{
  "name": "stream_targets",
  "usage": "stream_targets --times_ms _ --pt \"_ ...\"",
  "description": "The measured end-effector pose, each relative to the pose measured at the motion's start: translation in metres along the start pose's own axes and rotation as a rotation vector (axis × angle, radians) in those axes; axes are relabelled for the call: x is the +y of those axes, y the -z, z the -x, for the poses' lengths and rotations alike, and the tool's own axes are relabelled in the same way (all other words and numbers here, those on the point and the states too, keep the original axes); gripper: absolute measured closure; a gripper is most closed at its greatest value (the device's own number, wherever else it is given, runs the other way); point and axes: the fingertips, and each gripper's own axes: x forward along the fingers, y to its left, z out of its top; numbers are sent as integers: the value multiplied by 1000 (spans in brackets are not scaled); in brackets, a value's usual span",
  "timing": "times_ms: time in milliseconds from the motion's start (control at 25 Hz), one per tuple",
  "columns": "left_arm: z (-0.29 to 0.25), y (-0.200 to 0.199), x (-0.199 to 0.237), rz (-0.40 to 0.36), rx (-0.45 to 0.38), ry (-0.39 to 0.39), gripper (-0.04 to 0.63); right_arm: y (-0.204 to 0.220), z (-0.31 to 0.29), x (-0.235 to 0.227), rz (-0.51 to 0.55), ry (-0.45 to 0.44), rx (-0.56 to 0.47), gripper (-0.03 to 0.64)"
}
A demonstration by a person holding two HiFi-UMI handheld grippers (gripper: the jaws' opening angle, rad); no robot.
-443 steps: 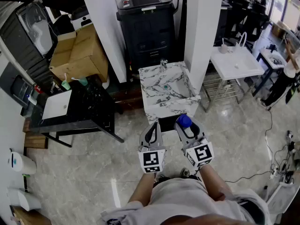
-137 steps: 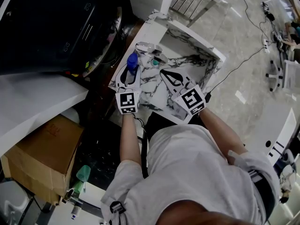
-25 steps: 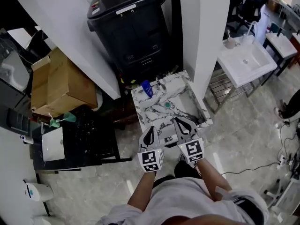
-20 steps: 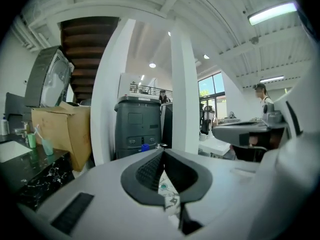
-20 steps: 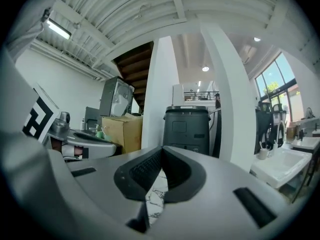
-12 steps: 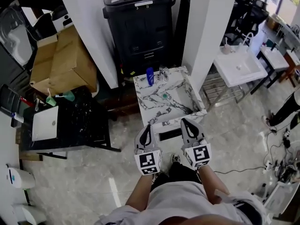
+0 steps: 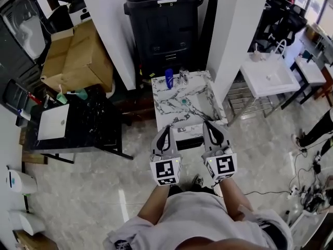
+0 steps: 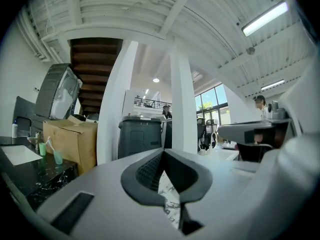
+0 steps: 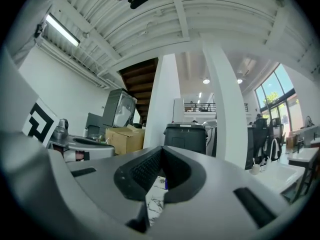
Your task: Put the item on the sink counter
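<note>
Head view | blue bottle [image 7: 169, 78] upright at back of sink counter [image 7: 162, 108], beside tap [image 7: 183, 77] | my left tongs [image 7: 165, 130], right tongs [image 7: 208, 125] both pinched together, nothing held | placement looks done; I'd withdraw level, clear of counter edge

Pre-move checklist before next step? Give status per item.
1. Blue bottle on the marble sink counter, at its far edge beside the faucet: ok.
2. Bottle upright: looks so in the head view, but it is too small to confirm; cannot tell.
3. Left gripper jaws together, nothing between them: ok.
4. Right gripper jaws together, nothing between them: ok.
5. Both grippers apart from the bottle, at the counter's near edge: ok.
6. Bottle cap closed: cannot tell.
</note>
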Motion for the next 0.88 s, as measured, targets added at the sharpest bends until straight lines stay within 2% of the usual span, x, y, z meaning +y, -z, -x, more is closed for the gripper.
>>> stream_targets --times_ms 200,400,880 --pt "-2 -6 -13 -25 1 8 586 -1 5 -11 -7 3 -11 612" --pt "-6 -8 -25 -19 -4 17 586 -3 5 -17 0 -4 -21 612" --pt "-17 -6 -30 -43 12 26 586 1 -1 -23 -14 -9 -28 612"
